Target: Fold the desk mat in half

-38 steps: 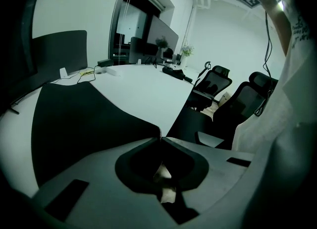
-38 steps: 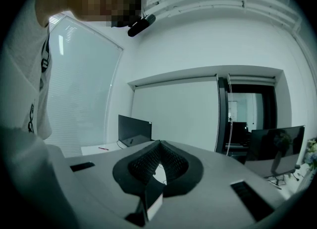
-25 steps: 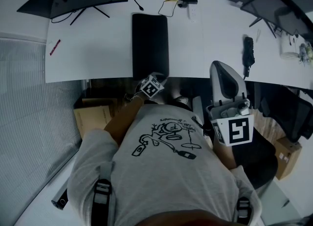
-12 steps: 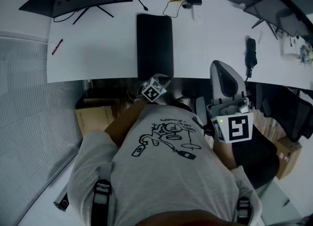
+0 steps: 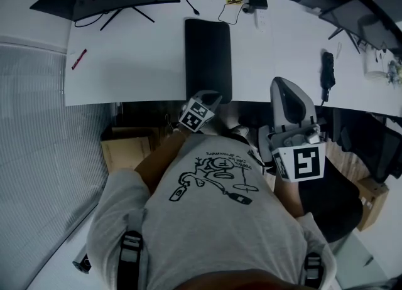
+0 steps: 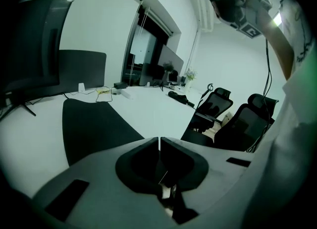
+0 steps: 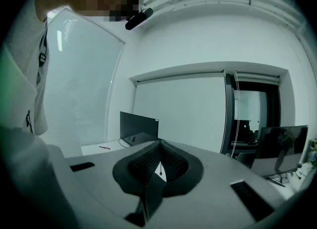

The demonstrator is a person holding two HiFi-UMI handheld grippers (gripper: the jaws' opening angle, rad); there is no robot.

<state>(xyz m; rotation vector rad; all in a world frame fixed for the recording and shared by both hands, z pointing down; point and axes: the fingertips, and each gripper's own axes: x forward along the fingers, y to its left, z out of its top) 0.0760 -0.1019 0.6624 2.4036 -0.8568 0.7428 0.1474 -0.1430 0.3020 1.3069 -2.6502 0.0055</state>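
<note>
Mat: desk mat [image 5: 208, 56] is black, flat and unfolded on the white surface [image 5: 138, 63]. Long side runs away from the person, near short edge at the surface's front.
L grip: left hand-held gripper [image 5: 211, 97] is over the mat's near edge and clenched. Jaws have just been closing, pads now meet w/ nothing btwn them. In the left gripper view the mat [image 6: 94, 124] lies ahead, left of the jaws.
R grip: right hand-held gripper [image 5: 281, 85] is off the surface's front, right of the mat, well apart. Clenched, empty, aimed at a monitor [image 7: 138, 126].
Vs 1 s ago: mat keeps same shape and same spot rel. to red pen [image 5: 78, 58]. Whole head view has slid right. L grip still at the near edge, R grip barely shifted.
</note>
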